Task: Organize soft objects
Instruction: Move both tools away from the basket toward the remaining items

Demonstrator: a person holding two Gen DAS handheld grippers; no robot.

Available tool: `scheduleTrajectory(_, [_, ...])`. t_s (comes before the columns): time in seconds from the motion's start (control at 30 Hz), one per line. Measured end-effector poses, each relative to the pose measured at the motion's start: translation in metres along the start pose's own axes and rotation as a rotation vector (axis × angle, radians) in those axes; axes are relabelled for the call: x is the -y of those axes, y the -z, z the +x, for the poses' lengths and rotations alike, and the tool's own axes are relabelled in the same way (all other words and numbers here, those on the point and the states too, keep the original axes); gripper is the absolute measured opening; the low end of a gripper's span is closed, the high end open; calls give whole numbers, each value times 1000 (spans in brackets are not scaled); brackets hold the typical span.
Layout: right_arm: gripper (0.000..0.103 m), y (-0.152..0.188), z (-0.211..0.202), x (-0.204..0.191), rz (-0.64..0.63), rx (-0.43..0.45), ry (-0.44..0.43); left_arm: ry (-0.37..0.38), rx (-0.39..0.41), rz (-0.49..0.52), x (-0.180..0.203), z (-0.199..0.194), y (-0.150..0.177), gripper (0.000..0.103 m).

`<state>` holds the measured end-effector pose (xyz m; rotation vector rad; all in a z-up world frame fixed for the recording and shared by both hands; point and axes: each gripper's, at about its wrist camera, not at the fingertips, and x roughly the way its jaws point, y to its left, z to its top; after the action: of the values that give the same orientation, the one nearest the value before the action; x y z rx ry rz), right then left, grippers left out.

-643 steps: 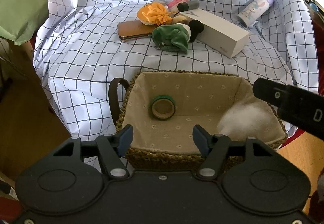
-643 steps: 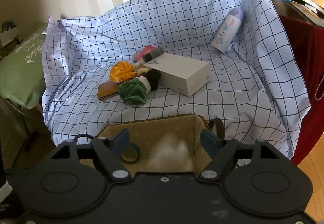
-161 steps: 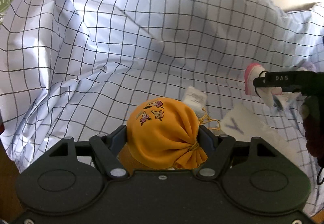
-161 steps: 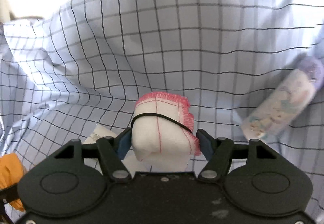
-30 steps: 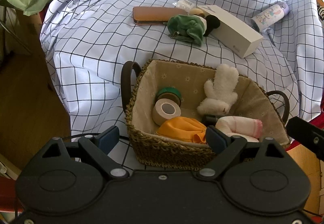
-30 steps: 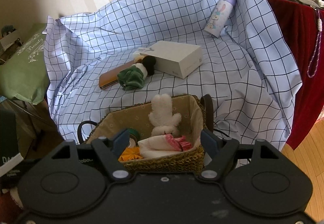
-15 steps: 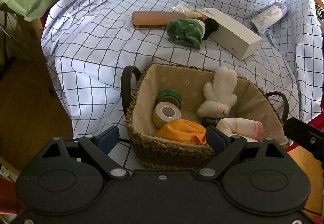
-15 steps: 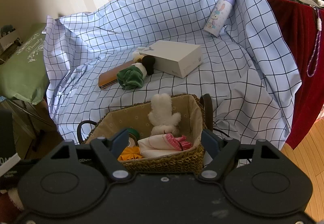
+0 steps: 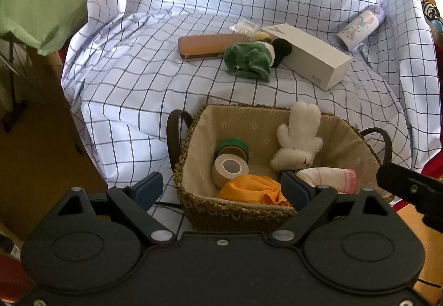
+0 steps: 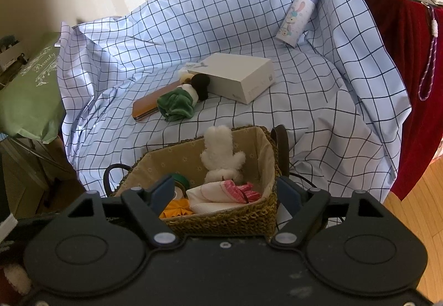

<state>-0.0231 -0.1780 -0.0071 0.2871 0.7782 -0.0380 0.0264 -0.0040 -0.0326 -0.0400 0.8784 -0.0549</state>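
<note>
Left wrist view, basket (image 9: 238, 211) holding plush (image 9: 299, 139), cloths

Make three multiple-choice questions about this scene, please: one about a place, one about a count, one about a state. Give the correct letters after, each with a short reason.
1. Where does the green soft toy lie?
A. in the basket
B. on the checked cloth, beside the white box
C. on the floor

2. How many tape rolls are in the basket?
A. none
B. two
C. five

3. How is the left gripper?
A. open, holding nothing
B. shut on the orange pouch
C. shut on the white plush

Answers: 1 B, it rests on the checked cloth next to the white box. 2 B, a green roll and a beige roll show. 3 A, its jaws stand apart and empty.
</note>
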Motion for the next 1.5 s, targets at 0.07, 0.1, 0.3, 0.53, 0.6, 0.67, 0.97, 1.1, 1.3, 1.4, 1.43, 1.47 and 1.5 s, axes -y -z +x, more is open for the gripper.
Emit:
scheduleTrajectory(0.07, [81,0,0,0,2,-2,2,-3,9,12,2,-1,0,89])
scheduleTrajectory(0.1, [81,0,0,1,3,-2,2,-4,13,17,3,-2,1,89])
scheduleTrajectory(0.3, [82,0,1,2,9,-4,5,-18,34,38,7,-5,1,89])
scheduleTrajectory(0.53, [85,-1,0,6,33,20,1,-45,87,81,15,-9,0,89])
scheduleTrajectory(0.6, [85,-2,1,7,45,28,-3,-45,99,97,18,-9,-1,89])
scheduleTrajectory(0.67, [86,-4,2,7,54,32,-7,-49,117,117,21,-10,-3,89])
scheduleTrajectory(0.97, [99,-17,9,7,84,73,17,-60,166,186,30,-9,-10,90])
scheduleTrajectory(1.1, [102,-24,22,10,94,53,37,-52,151,193,29,-2,-15,90])
scheduleTrajectory(1.3, [102,-33,43,10,83,12,59,-51,120,192,25,11,-24,90])
scheduleTrajectory(1.4, [102,-40,54,9,68,1,64,-52,113,200,24,16,-30,90])
scheduleTrajectory(1.43, [102,-42,57,9,61,-2,64,-48,110,202,23,19,-33,90])
scheduleTrajectory(1.47, [102,-44,61,8,53,-5,65,-42,108,202,22,20,-35,90])
scheduleTrajectory(1.5, [102,-47,65,7,42,-8,66,-36,106,202,22,22,-39,90])
